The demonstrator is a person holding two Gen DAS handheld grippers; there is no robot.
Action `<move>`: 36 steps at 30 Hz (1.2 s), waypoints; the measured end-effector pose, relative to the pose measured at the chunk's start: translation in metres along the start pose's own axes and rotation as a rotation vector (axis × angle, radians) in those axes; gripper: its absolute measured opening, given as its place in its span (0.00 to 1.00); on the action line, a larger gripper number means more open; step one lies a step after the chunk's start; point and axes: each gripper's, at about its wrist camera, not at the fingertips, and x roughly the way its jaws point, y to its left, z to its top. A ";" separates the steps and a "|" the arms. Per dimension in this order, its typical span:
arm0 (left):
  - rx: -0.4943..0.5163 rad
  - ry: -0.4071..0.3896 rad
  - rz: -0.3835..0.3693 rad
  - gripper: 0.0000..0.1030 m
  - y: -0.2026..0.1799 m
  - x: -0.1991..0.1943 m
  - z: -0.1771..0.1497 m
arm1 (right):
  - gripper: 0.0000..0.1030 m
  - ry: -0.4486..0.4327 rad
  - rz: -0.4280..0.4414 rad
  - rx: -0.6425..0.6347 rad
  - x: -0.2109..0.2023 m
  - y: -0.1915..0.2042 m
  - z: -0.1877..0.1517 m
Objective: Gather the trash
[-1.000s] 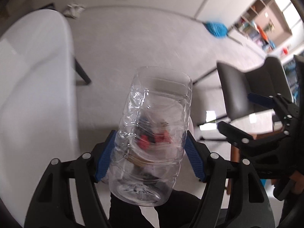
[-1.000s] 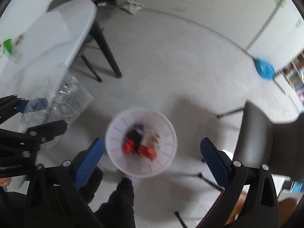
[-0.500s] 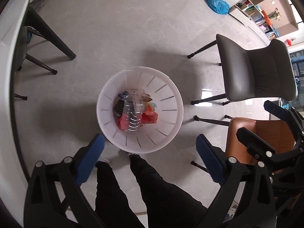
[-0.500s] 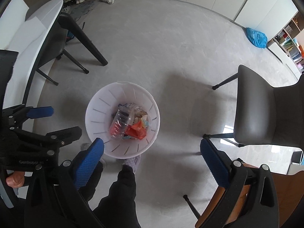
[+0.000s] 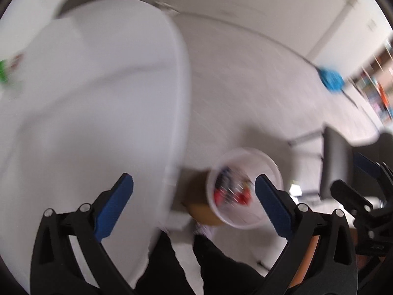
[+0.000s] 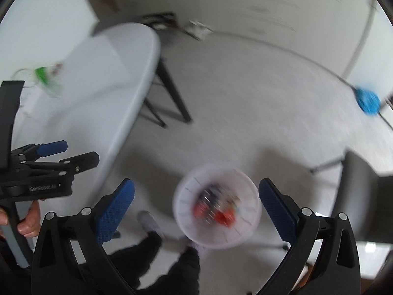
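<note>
A white slotted trash bin (image 5: pixel 245 186) stands on the floor beside the table, with red and dark trash and a clear bottle inside; it also shows in the right wrist view (image 6: pixel 217 209). My left gripper (image 5: pixel 194 206) is open and empty, over the table's edge. My right gripper (image 6: pixel 196 210) is open and empty, above the bin. A green-labelled clear plastic piece (image 6: pixel 45 78) lies on the white table (image 6: pixel 103 78), blurred; it shows at the far left in the left wrist view (image 5: pixel 6 73). Both views are motion-blurred.
A dark grey chair (image 6: pixel 363 194) stands right of the bin, also in the left wrist view (image 5: pixel 336 157). A blue bag (image 6: pixel 367 99) lies on the floor by the far wall. The person's legs (image 6: pixel 157 258) are beside the bin. Black table legs (image 6: pixel 172 93) stand under the table.
The left gripper let go of the clear bottle, which now lies in the bin. Both grippers have since swung up and toward the table, leaving the views blurred.
</note>
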 end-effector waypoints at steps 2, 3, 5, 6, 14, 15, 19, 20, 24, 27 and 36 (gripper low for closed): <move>-0.098 -0.072 0.065 0.92 0.039 -0.030 0.004 | 0.98 -0.036 0.035 -0.053 -0.006 0.028 0.019; -0.134 -0.096 0.089 0.92 0.052 -0.041 0.005 | 0.98 -0.054 0.057 -0.082 -0.009 0.044 0.029; -0.218 -0.157 0.145 0.92 0.086 -0.069 0.006 | 0.98 -0.080 0.093 -0.123 -0.012 0.071 0.043; -0.239 -0.175 0.160 0.92 0.095 -0.077 0.006 | 0.98 -0.092 0.112 -0.148 -0.014 0.087 0.052; -0.434 -0.347 0.322 0.92 0.178 -0.164 -0.017 | 0.98 -0.209 0.222 -0.303 -0.047 0.190 0.096; -0.444 -0.360 0.340 0.92 0.183 -0.172 -0.019 | 0.97 -0.225 0.230 -0.319 -0.051 0.199 0.102; -0.479 -0.403 0.397 0.92 0.206 -0.200 -0.026 | 0.98 -0.293 0.265 -0.366 -0.075 0.234 0.116; -0.485 -0.409 0.401 0.92 0.207 -0.206 -0.024 | 0.98 -0.312 0.273 -0.374 -0.081 0.242 0.119; -0.529 -0.438 0.403 0.92 0.220 -0.218 -0.030 | 0.98 -0.332 0.265 -0.396 -0.090 0.260 0.120; -0.535 -0.432 0.400 0.92 0.227 -0.217 -0.031 | 0.98 -0.319 0.265 -0.408 -0.087 0.273 0.117; -0.542 -0.397 0.374 0.92 0.240 -0.202 -0.030 | 0.98 -0.289 0.244 -0.428 -0.079 0.292 0.110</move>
